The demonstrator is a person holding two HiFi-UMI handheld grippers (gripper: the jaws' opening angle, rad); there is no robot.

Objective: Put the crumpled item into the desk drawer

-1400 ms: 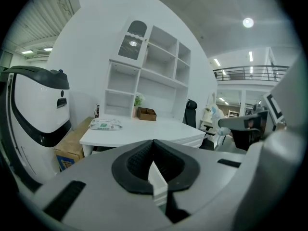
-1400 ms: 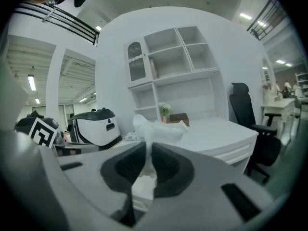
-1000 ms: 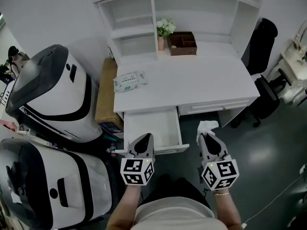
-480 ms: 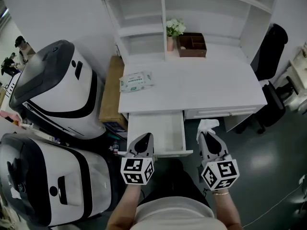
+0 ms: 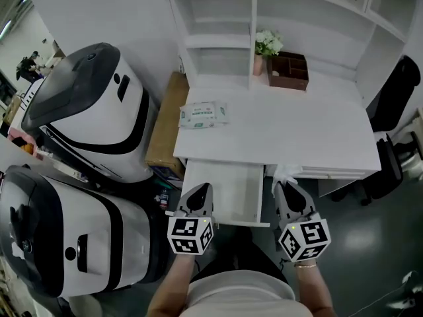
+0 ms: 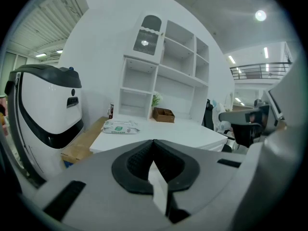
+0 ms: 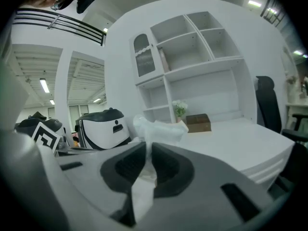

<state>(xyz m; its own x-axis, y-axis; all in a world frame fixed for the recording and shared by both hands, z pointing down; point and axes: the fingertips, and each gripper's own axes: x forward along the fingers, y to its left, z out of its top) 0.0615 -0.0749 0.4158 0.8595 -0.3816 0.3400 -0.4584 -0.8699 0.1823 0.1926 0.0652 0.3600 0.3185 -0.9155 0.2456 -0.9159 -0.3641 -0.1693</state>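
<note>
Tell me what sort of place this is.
Probably an office or lab-style workroom: a white desk with an open drawer and shelf hutch, a black office chair beside it, and two large white-and-black machines standing on the left.

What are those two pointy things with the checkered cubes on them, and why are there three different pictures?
They are two pinching tools, called grippers; a person holds one in each hand. The head view comes from a camera on the person's head, looking down. The other two come from cameras riding on each gripper. The right gripper pinches a crumpled white tissue. The left gripper is closed with nothing in it. In front is a white desk with its drawer pulled open. On the desk are a pack of wipes, a vase of flowers and a brown box.
</note>
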